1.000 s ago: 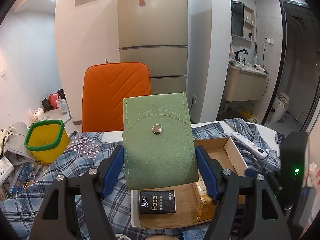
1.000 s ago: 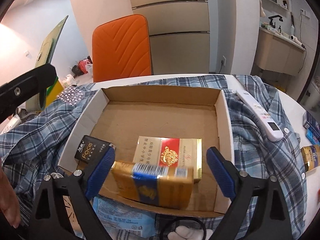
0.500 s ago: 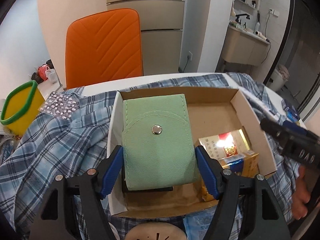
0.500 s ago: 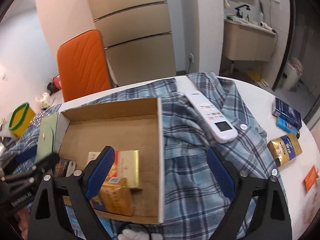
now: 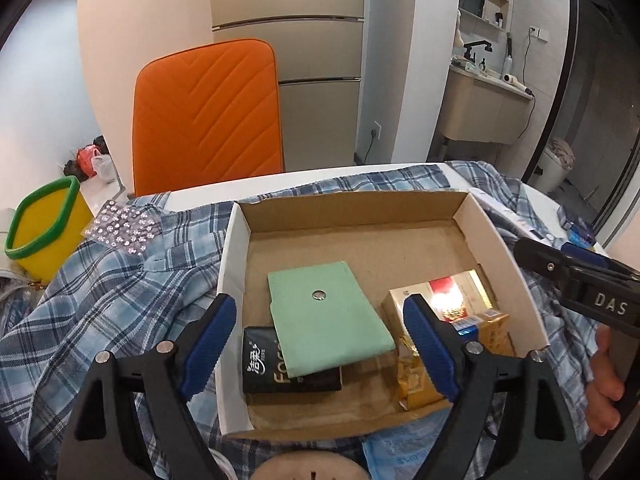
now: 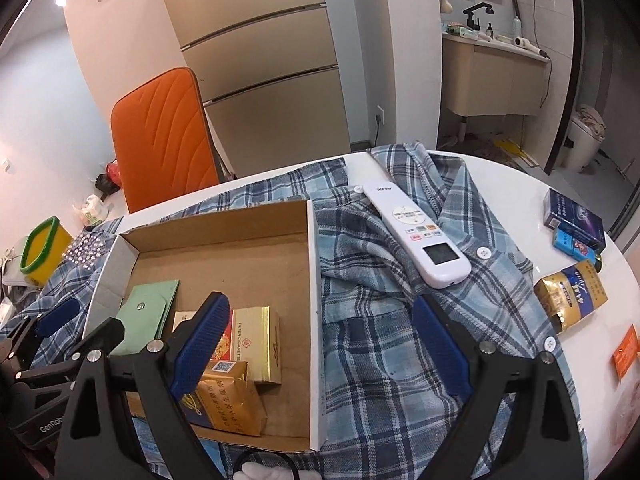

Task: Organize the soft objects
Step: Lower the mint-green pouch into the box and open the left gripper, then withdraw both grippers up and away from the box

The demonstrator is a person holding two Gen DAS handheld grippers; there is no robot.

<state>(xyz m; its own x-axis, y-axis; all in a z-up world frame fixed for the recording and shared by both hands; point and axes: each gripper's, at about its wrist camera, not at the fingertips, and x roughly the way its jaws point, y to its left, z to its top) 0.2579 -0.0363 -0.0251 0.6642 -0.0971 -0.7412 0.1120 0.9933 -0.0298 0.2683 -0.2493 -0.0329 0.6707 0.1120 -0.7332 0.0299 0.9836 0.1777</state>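
Observation:
A green snap pouch [image 5: 326, 316] lies flat in the cardboard box [image 5: 360, 210], partly on a black tissue pack [image 5: 280, 372]. It also shows in the right wrist view [image 6: 146, 316]. My left gripper [image 5: 320, 344] is open and empty just above the box's near side. My right gripper [image 6: 320, 344] is open and empty over the box's right wall [image 6: 314, 280] and the blue plaid shirt [image 6: 400, 320]. Gold cigarette packs [image 6: 228, 396] lie in the box's right part.
A white remote [image 6: 420, 236] lies on the shirt. Blue and gold packs [image 6: 572, 292] sit on the white table at the right. An orange chair [image 5: 208, 116] stands behind the table. A yellow bin [image 5: 44, 228] and a sticker sheet [image 5: 124, 226] are at the left.
My left gripper opened and let go of the green pouch, which now lies flat in the box. My right gripper swung to the right, away from the gold pack.

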